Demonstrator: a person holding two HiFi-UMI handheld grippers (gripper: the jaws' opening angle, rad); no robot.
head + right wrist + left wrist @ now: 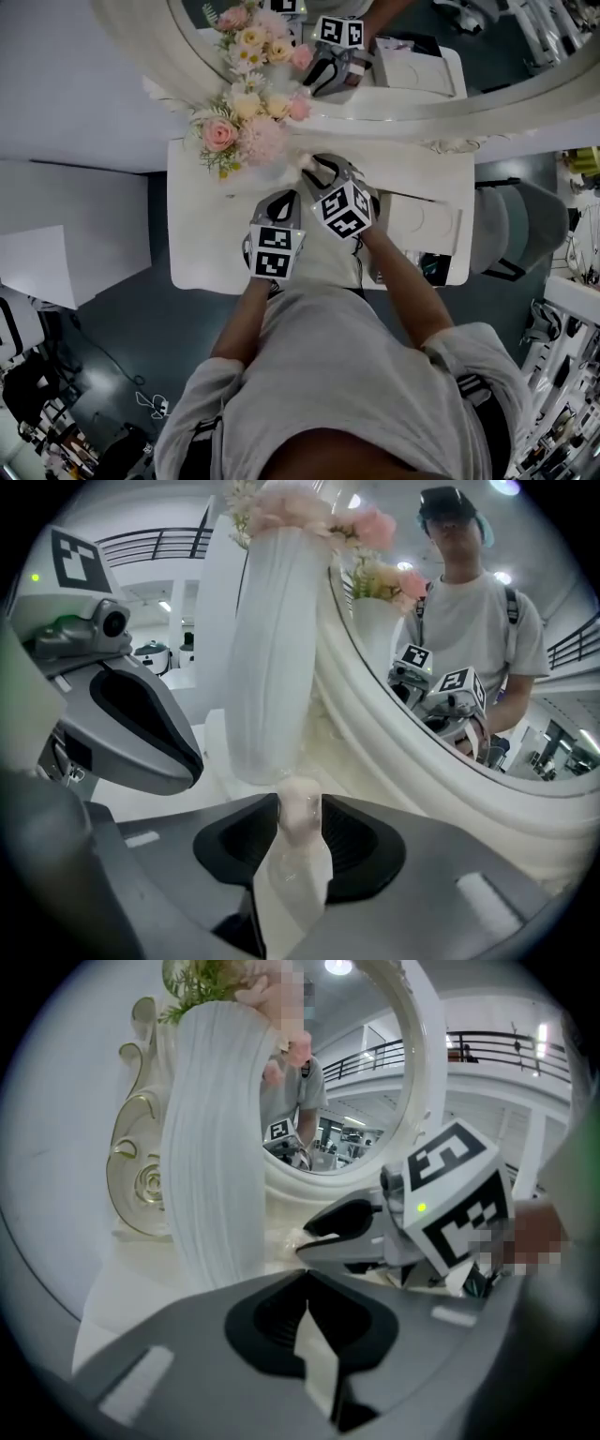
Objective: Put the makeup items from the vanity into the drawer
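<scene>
At the foot of the vase: that's where the pale pink makeup item is, wrapped in clear film, down by the white worktop, tucked between the vase and the mirror frame.
Right hand-held gripper: angled down into that corner. Its jaws stand wide with the item right between them, and both pads look to sit against its sides, so I call this a pinch on it.
Item's long axis: as far as I can read it, it runs along my jaws, pink end at the tips, film end back toward the throat. Whether it's off the worktop, I can't tell.
Left hand-held gripper: pressed together, nothing in it. It hangs just beside the right one, on its left and a touch nearer me.
Nearer hand: the right, no contest. The left only looks on at the right one's flank.
Vase: just beyond my right tips and a little to the left, tall and ribbed. My guess is a sideways swing could knock it, so backing out along the line I point looks safer.
Drawer side: a white box-shaped unit sits at the right end of the worktop, well apart from the item. I take that for the drawer; open or not, I can't tell.
Coming move: judged from here, lift, draw back, then carry to my right toward that unit.
</scene>
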